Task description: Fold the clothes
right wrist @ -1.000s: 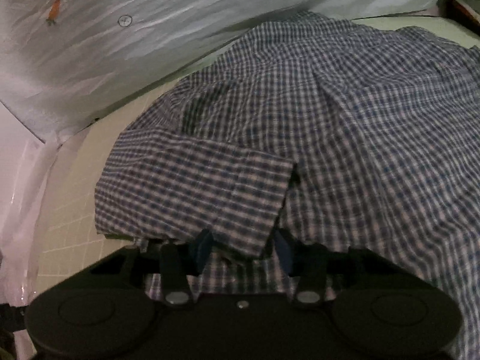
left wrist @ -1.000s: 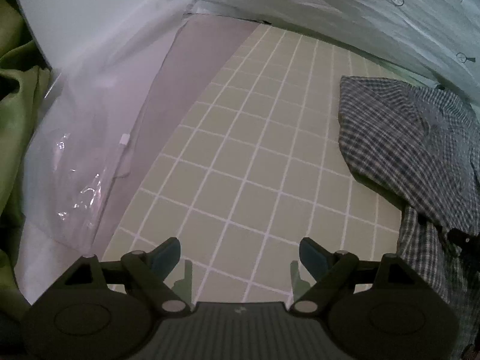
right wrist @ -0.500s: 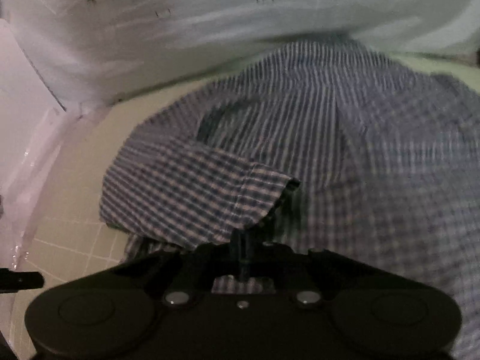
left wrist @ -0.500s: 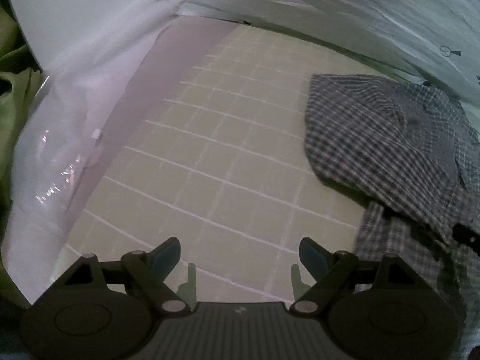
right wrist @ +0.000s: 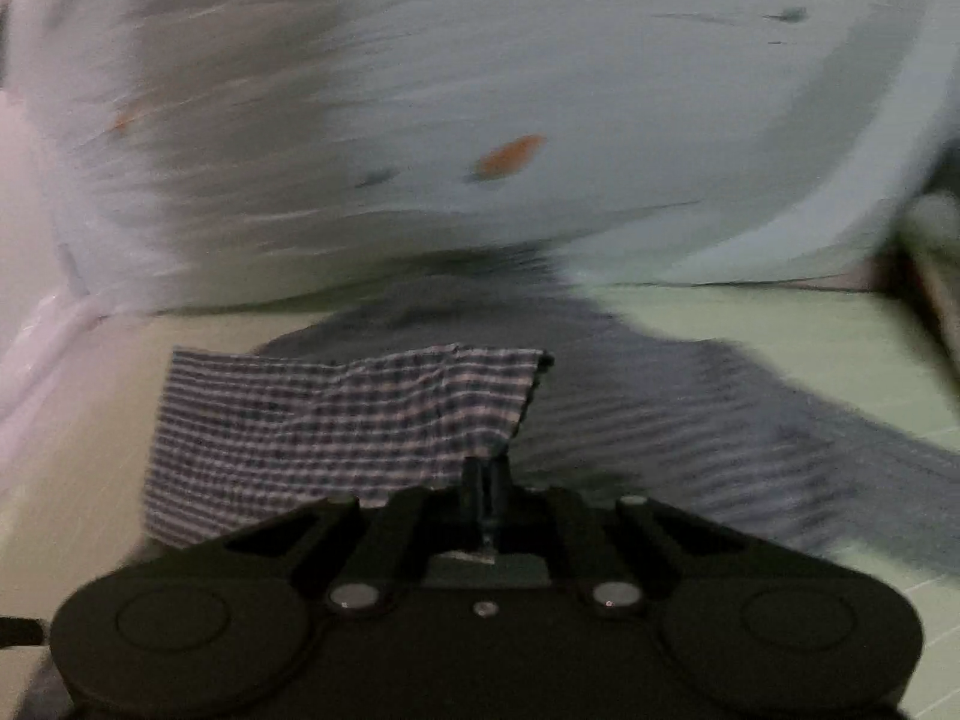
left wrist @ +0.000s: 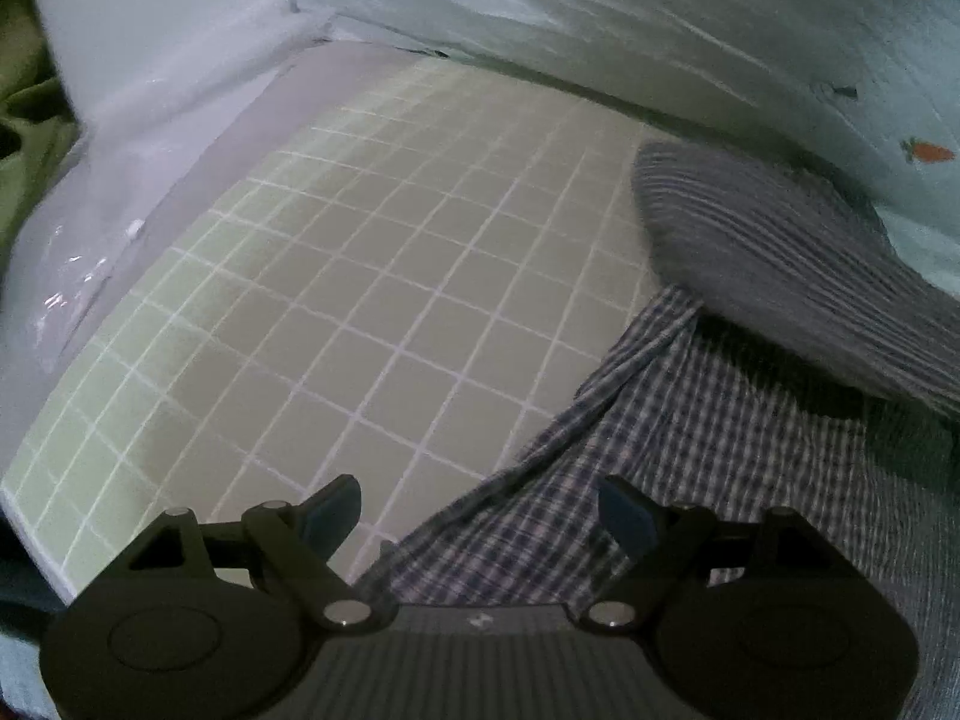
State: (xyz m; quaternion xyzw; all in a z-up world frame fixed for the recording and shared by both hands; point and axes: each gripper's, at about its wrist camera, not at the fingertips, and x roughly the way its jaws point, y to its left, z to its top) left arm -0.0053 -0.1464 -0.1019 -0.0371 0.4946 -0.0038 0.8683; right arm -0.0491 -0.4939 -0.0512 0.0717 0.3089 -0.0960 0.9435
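A blue-and-white checked shirt (left wrist: 690, 450) lies on a pale green gridded mat (left wrist: 372, 300). My left gripper (left wrist: 480, 516) is open and empty, hovering over the shirt's left edge. My right gripper (right wrist: 486, 474) is shut on the shirt's cuffed sleeve (right wrist: 336, 414) and holds it lifted above the rest of the shirt (right wrist: 690, 420), which is blurred. The lifted sleeve shows in the left wrist view as a blurred fold (left wrist: 780, 276) at the right.
A pale blue sheet with carrot prints (right wrist: 510, 90) rises behind the mat. Clear plastic wrap (left wrist: 78, 264) and a white surface lie to the left. Green cloth (left wrist: 30, 120) is at the far left edge.
My right gripper closed on the sleeve cuff and lifted it up and back. My left gripper moved right, from over bare mat to over the shirt's edge.
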